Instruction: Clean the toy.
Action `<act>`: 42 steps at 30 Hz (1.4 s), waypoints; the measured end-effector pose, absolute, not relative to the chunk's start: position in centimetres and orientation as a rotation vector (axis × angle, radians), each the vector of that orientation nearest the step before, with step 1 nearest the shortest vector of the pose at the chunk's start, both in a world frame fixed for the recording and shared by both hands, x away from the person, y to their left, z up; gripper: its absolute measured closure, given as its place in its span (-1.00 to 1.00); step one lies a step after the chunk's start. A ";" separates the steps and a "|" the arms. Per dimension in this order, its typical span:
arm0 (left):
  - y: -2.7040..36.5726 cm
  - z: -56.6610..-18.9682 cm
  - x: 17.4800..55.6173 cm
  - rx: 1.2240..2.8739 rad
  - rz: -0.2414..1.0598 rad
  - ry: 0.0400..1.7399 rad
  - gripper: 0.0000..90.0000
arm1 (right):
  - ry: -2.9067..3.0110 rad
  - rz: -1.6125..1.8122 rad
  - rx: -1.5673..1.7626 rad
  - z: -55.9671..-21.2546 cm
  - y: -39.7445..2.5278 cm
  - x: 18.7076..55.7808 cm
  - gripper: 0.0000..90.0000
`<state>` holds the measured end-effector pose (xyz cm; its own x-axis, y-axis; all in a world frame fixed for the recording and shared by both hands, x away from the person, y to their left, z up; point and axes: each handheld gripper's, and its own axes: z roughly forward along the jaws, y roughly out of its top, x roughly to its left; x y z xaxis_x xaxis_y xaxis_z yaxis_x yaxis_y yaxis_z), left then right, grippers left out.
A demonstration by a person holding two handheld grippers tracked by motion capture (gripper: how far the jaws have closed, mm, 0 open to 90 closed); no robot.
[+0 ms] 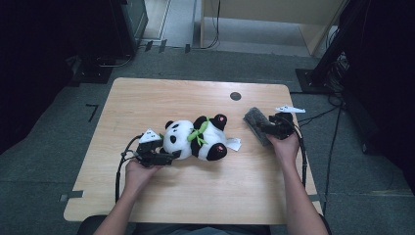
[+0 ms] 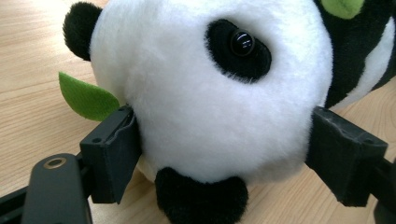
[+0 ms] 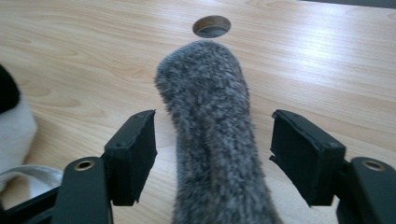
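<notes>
Panda (image 1: 195, 138) lies on its side in the middle of the table (image 1: 147, 93) in the high view, with its white head toward the left of the frame and its black feet toward the right. A green leaf (image 2: 86, 97) sticks out at the left of its head in my left gripper view. My left gripper (image 1: 169, 155) sits at the lower left of the panda. Its two black fingers (image 2: 112, 151) press on both sides of the soft white head, one at the lower left of the frame and one at the lower right, so I am pinching the head.

My right gripper (image 1: 264, 128) is at the right of the high view, near the panda's feet. A grey fuzzy thing (image 3: 212, 135) lies flat on the wood and runs up the middle of my right gripper view. My right fingers (image 3: 133, 154) are spread wide, one on each side of it, and they do not touch it. A round hole (image 3: 212, 25) in the table shows at the top of that frame, just past the fuzzy tip.
</notes>
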<state>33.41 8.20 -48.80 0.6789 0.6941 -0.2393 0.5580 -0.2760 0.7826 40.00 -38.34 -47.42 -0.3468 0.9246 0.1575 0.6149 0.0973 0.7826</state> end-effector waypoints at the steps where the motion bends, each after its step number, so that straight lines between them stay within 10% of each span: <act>1: 8.2 -48.8 33.4 1.958 0.175 0.977 -0.64 | 2.011 1.131 1.513 -47.3 -38.2 39.8 -0.34; 42: 8.8 -47.9 34.2 1.943 0.132 0.920 -0.72 | 2.232 1.337 1.190 -43.3 -29.3 30.1 -0.51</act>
<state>34.24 8.82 -47.88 0.7113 0.6486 -0.2709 0.5465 -0.2680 0.7934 30.09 -29.29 -43.32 -0.6219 0.7654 0.1652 0.5069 0.2327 0.8300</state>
